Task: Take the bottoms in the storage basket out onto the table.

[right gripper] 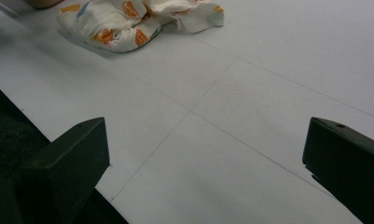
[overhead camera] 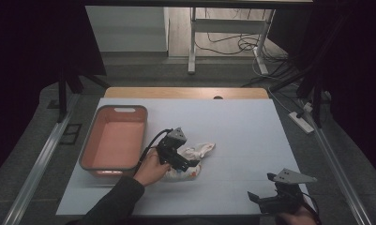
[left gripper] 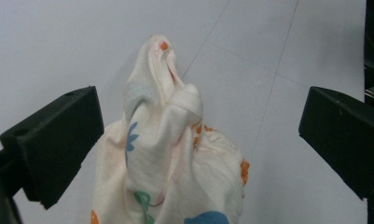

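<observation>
— While the left gripper (left gripper: 198, 140) hangs with jaws wide apart around the cloth (left gripper: 170, 154), what could slip?

— It may pinch just one loose fold, so the bundle would unravel. The cloth lies mid-table, near the bin (overhead camera: 114, 139).

— And the right gripper (right gripper: 203, 168)?

— Jaws apart, holding nothing, near the front edge. Bare table (overhead camera: 242, 126) lies beyond.
</observation>
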